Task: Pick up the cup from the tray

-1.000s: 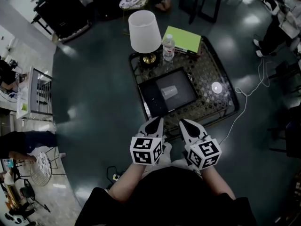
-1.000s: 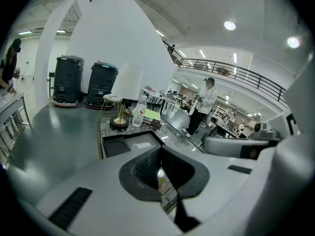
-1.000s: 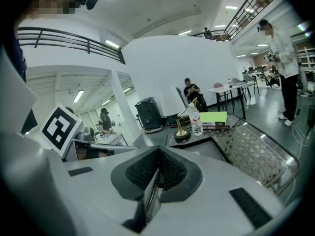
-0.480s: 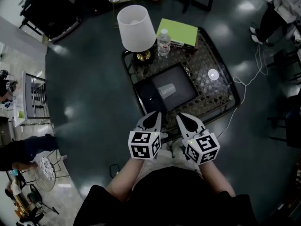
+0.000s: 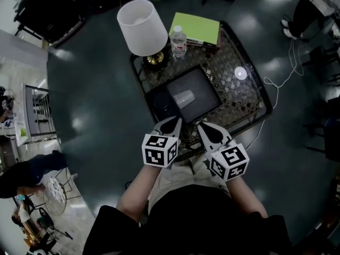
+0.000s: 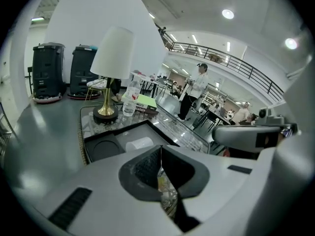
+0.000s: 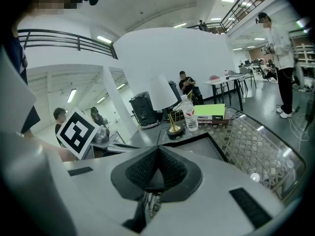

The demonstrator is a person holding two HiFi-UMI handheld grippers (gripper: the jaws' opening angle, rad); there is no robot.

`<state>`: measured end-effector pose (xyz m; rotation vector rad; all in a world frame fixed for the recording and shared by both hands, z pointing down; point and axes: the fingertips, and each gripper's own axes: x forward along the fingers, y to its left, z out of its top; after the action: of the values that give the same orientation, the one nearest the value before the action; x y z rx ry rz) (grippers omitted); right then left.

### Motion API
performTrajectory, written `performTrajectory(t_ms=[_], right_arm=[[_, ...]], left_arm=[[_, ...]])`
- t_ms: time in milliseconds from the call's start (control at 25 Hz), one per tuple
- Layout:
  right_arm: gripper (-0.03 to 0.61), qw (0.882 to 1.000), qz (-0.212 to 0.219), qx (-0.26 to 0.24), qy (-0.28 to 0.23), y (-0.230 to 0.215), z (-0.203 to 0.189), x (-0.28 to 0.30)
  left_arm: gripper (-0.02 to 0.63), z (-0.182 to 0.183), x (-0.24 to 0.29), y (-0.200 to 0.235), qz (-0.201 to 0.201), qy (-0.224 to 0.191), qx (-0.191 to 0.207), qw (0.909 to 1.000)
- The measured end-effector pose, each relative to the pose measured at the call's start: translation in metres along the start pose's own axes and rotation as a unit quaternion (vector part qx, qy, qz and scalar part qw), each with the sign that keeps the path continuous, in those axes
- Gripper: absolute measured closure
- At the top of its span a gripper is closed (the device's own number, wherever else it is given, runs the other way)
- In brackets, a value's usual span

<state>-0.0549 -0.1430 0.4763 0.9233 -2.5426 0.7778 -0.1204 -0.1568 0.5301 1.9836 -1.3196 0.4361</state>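
Cup (image 5: 184,98), clear and pale, rests on the black tray (image 5: 208,84), seemingly on its side, beside a round recess (image 5: 161,108) at the tray's left end; the tray sits on a metal mesh table (image 5: 241,102), with a white-shaded lamp (image 5: 139,25), a water bottle (image 5: 179,40) and a green book (image 5: 197,28) along the far edge; the left gripper (image 5: 173,122) hovers at the table's near edge, its jaws pressed together with nothing between them; the right gripper (image 5: 204,127), just beside it, is likewise clenched and empty; both are apart from the cup.
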Motion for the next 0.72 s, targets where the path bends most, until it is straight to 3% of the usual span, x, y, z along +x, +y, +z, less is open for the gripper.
performTrajectory(t_ms=[160, 320, 720], right_arm=[[0.568, 1.000, 0.007, 0.004, 0.006, -0.010, 0.004, 0.010], [0.568, 1.000, 0.010, 0.010, 0.010, -0.020, 0.007, 0.020], [0.568, 0.999, 0.012, 0.026, 0.014, -0.032, 0.004, 0.029]], left_arm=[[0.601, -0.001, 0.015, 0.011, 0.012, 0.026, 0.010, 0.9995], [0.597, -0.004, 0.036, 0.016, 0.004, 0.071, 0.051, 0.9962], [0.386, -0.011, 0.086, 0.028, -0.037, 0.193, 0.176, 0.9646]])
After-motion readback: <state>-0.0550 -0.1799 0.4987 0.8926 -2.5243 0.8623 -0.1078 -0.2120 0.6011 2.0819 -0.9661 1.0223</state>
